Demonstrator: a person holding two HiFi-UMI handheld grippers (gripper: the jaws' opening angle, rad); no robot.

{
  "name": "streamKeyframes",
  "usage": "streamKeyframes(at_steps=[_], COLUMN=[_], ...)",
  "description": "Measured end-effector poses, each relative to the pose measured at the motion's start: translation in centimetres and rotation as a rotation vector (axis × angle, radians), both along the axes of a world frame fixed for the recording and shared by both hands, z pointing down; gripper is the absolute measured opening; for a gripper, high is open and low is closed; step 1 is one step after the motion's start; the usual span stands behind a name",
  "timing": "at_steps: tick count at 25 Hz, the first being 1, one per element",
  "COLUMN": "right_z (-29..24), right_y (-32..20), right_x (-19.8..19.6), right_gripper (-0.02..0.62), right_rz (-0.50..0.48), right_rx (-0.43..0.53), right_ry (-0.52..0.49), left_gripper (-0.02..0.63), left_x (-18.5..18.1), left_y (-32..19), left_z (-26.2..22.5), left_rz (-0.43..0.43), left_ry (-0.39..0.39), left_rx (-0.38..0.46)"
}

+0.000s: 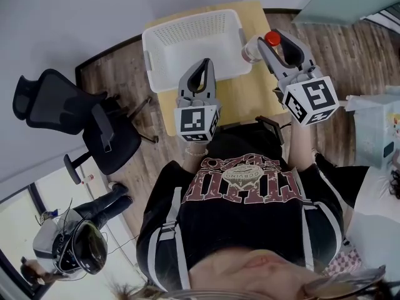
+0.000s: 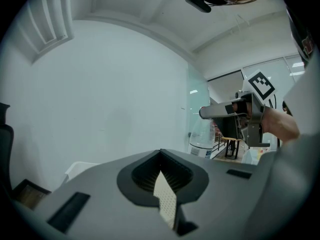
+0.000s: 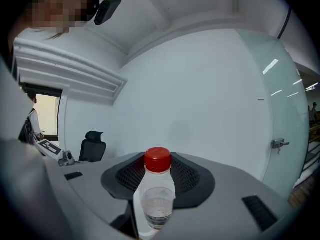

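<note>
Clear plastic with a red cap: we are clamping the bottle (image 3: pixel 159 194) upright in the right gripper (image 1: pixel 273 42), over the right edge of the table (image 1: pixel 245 96) and beside the white basket (image 1: pixel 156 39). We are judging this a carry step. The next move is calling for a steady, level grip. The left gripper (image 1: pixel 204 64) is hanging with its jaws together, empty. The frame edge is cutting off the bottle's base.

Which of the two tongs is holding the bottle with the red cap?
The right tongs: the clear bottle with the red cap stands gripped between their jaws. The left tongs are shut, with nothing between them.
</note>
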State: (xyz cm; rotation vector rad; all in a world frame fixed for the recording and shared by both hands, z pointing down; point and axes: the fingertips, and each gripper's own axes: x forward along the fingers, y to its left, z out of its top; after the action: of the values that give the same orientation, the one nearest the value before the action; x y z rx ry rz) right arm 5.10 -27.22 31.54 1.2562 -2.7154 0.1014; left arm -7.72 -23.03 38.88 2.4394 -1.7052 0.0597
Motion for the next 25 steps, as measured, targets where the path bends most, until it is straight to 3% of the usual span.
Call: streamKeyframes(at_steps=[13,25], right_z=[0.7,7.3], right_y=[0.0,-0.8], right_x=[4.8,6.4], right_gripper=[0.163,0.163], right_rz=[0.102,0.123], right_rx=[-0.018,-0.132], right_ry=[0.004,0.04], left_gripper=[0.046,0.047], left_x=[3.2,4.3], left_y=[-0.7,-0.8], left_z=[-0.1,0.4], left_rz=[0.057,0.07], left_ry=[-0.002,-0.014], left_rx=[-0.007,-0.026])
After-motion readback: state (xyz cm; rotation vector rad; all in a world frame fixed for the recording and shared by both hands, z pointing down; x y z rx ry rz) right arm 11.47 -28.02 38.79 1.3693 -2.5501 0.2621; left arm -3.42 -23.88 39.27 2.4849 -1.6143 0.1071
